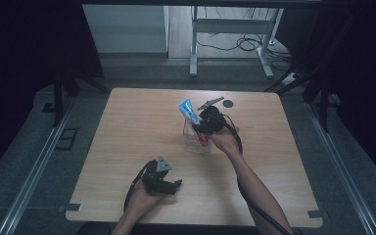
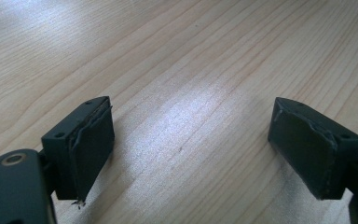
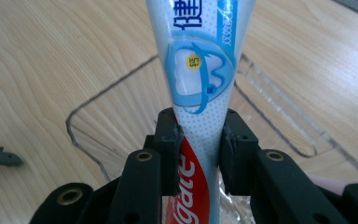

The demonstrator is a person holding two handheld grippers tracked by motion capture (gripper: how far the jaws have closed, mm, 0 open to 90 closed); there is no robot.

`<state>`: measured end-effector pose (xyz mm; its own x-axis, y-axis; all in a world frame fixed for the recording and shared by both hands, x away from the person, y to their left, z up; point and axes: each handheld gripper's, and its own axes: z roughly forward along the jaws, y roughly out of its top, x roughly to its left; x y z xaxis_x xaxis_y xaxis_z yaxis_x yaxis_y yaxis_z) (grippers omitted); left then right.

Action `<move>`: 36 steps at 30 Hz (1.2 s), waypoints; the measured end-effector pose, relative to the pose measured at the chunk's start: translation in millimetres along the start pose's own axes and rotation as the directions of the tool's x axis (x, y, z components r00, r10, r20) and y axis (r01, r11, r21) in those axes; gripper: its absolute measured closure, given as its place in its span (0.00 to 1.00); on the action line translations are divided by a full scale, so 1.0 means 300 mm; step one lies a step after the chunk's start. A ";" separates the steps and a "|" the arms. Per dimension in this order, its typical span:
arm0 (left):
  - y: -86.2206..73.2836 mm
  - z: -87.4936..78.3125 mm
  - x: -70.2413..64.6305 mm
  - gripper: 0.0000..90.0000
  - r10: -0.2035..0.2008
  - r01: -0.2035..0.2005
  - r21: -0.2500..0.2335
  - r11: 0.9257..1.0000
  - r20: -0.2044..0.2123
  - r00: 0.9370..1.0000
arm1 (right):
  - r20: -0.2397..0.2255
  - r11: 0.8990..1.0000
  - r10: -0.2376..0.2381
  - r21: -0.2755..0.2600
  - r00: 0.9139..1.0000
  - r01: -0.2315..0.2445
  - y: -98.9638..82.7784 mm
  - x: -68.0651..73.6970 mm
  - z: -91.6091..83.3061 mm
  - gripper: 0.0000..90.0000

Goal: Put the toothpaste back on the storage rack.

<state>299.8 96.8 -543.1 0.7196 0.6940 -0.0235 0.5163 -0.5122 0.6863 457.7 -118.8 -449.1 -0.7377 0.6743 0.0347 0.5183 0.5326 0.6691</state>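
A toothpaste tube (image 1: 191, 117), blue and white with a red end, stands tilted over a clear plastic box (image 1: 196, 142) near the table's middle. My right gripper (image 1: 206, 128) is shut on the tube. In the right gripper view both pads (image 3: 170, 149) press the tube (image 3: 198, 70) just above its red part, with the clear plastic box (image 3: 88, 135) below and beyond. My left gripper (image 1: 172, 186) rests low near the table's front edge; in the left gripper view it stands open (image 2: 186, 149) over bare wood, nothing between the jaws.
The wooden table (image 1: 137, 122) carries a small dark round disc (image 1: 227, 103) and a grey elongated object (image 1: 210, 102) at the back. A dark object (image 3: 0, 156) lies on the wood at the left of the right gripper view. Desk legs and cables stand on the floor behind.
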 end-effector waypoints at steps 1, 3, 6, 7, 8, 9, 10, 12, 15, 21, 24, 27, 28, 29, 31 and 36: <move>0.000 0.000 0.000 0.16 0.000 0.000 0.001 1.000 0.000 1.000 | -0.001 1.000 -0.001 0.008 1.000 0.001 -0.003 -0.001 0.002 0.78; 0.000 0.000 -0.001 0.16 -0.002 0.002 0.001 1.000 0.000 1.000 | -0.001 1.000 -0.004 0.019 1.000 0.004 -0.007 -0.001 0.006 0.78; 0.000 0.000 0.000 0.16 -0.002 0.002 0.001 1.000 0.000 1.000 | -0.004 1.000 -0.002 0.019 1.000 0.002 -0.007 -0.002 0.005 0.77; 0.000 0.000 0.000 0.16 -0.002 0.002 0.001 1.000 0.001 1.000 | -0.003 1.000 -0.004 0.023 1.000 0.004 -0.006 -0.002 0.005 0.77; 0.000 0.000 -0.001 0.16 -0.002 0.002 0.001 1.000 0.001 1.000 | -0.005 1.000 -0.007 0.024 1.000 0.007 -0.004 -0.003 0.006 0.77; 0.000 0.000 0.000 0.16 -0.001 0.001 0.001 1.000 0.000 1.000 | -0.006 1.000 -0.007 0.027 1.000 0.007 -0.003 -0.003 0.006 0.76; 0.000 0.000 0.000 0.16 -0.001 0.001 0.001 1.000 0.000 1.000 | -0.007 1.000 -0.007 0.027 1.000 0.007 -0.003 -0.004 0.005 0.75; 0.000 0.000 0.000 0.16 0.000 0.000 0.000 1.000 0.000 1.000 | -0.010 1.000 0.002 0.021 1.000 -0.002 -0.002 -0.004 0.002 0.72; 0.000 0.000 0.000 0.16 0.001 -0.001 0.000 1.000 0.000 1.000 | -0.018 1.000 0.015 0.003 1.000 -0.015 0.000 -0.006 -0.008 0.69; 0.000 0.000 0.000 0.16 0.000 0.000 0.000 1.000 0.000 1.000 | -0.026 1.000 0.012 -0.007 1.000 -0.012 0.004 -0.002 -0.034 0.63; 0.000 0.000 0.000 0.16 0.000 0.000 0.001 1.000 -0.001 1.000 | -0.032 1.000 0.011 -0.010 0.999 -0.012 0.002 -0.002 -0.047 0.60; 0.000 0.000 0.000 0.16 0.001 -0.001 0.001 1.000 -0.001 1.000 | -0.035 1.000 0.011 -0.018 0.999 -0.011 -0.001 -0.003 -0.061 0.56; 0.000 0.000 0.000 0.16 0.001 -0.001 0.001 1.000 -0.001 1.000 | -0.036 1.000 0.009 -0.020 0.999 -0.010 -0.001 -0.003 -0.066 0.55; 0.000 0.000 0.000 0.16 0.000 0.000 0.000 1.000 0.000 1.000 | -0.035 1.000 0.006 -0.023 0.999 -0.007 -0.002 -0.004 -0.069 0.54; 0.000 0.000 0.000 0.16 0.001 -0.001 0.000 1.000 0.000 1.000 | -0.038 0.999 0.003 -0.033 0.999 -0.004 -0.004 -0.004 -0.082 0.52; 0.000 0.000 0.001 0.16 0.002 -0.002 -0.002 1.000 -0.001 1.000 | -0.050 0.999 0.008 -0.050 0.999 -0.010 -0.007 -0.002 -0.111 0.47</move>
<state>300.0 96.9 -543.1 0.7201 0.6936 -0.0211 0.5138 -0.5125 0.6880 442.8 -137.2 -425.8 -0.7544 0.6519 0.0767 0.5033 0.4995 0.7051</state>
